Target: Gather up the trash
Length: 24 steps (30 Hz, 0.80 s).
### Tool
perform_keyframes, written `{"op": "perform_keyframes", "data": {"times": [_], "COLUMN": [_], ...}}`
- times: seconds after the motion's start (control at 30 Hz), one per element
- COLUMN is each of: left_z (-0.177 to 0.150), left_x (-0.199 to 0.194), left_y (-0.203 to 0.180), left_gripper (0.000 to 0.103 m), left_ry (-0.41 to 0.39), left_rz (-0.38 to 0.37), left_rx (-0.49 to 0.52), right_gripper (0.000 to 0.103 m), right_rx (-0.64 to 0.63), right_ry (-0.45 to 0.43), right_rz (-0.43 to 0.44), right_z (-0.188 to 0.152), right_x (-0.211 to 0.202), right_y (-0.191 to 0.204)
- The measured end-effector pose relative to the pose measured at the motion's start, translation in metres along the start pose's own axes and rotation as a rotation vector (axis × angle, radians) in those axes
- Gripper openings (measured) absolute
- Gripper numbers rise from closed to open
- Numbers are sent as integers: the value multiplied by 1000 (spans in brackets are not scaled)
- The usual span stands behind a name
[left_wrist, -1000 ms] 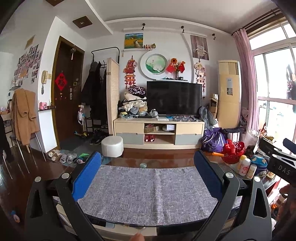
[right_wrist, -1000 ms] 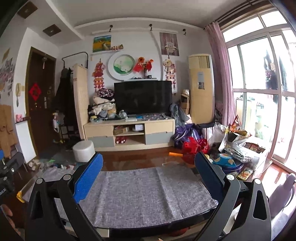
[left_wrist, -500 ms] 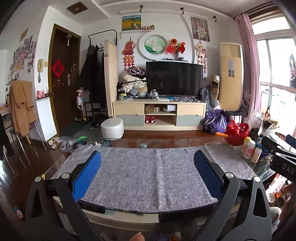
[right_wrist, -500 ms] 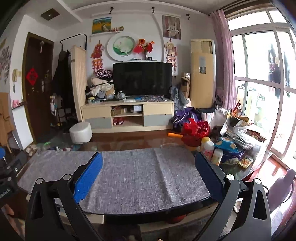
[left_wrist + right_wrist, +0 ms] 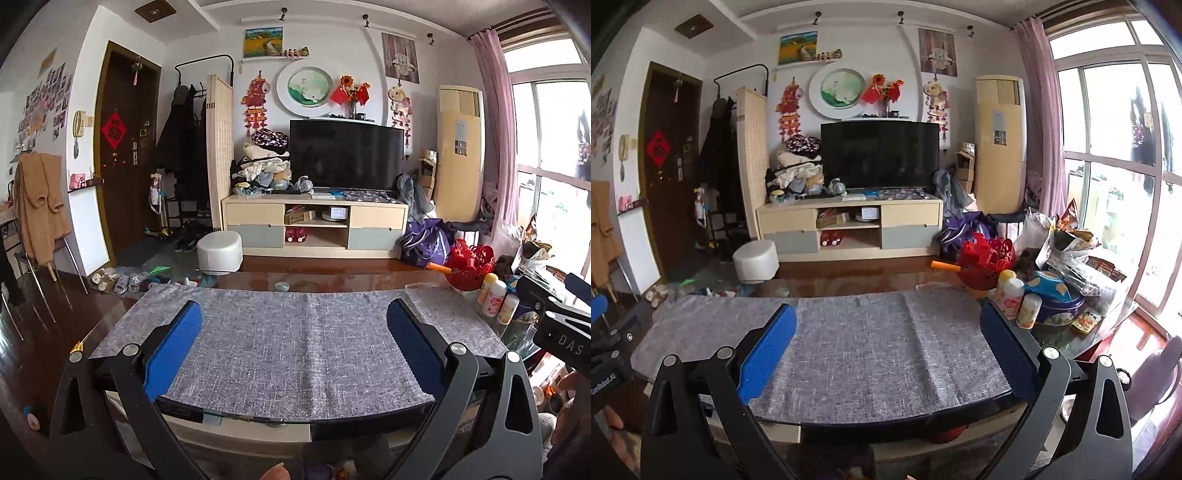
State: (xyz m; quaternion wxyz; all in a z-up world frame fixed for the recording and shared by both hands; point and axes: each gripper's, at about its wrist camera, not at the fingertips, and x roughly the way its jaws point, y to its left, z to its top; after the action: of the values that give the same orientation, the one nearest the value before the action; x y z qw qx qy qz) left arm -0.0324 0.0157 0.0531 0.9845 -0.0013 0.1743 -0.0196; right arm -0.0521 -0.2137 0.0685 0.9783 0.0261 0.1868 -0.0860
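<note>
Barely begun. Left gripper [image 5: 294, 321] and right gripper [image 5: 888, 325] spread wide, empty, above bare gray mat [image 5: 871, 343]. Perhaps trash among wrappers [image 5: 1071, 243] far right

Daylight pours in from the window [image 5: 1115, 155] at the right of both views — its panes are blown out to white. The rest of the room is evenly lit and sharp. Fisheye bending curves the door [image 5: 122, 147] and ceiling lines, and the corners darken — upper left especially.
</note>
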Motion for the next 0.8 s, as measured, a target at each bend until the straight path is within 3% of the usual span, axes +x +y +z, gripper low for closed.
{"op": "perform_keyframes", "data": {"times": [0.8], "left_z": [3], "left_x": [-13], "left_y": [5], "left_gripper": [95], "left_ry": [-30], "left_rz": [-9], "left_rx": [-18], "right_gripper": [100], "right_rx": [-11], "right_ry": [-13], "right_rz": [15], "right_z": [3], "right_x": [-6], "right_y": [6]}}
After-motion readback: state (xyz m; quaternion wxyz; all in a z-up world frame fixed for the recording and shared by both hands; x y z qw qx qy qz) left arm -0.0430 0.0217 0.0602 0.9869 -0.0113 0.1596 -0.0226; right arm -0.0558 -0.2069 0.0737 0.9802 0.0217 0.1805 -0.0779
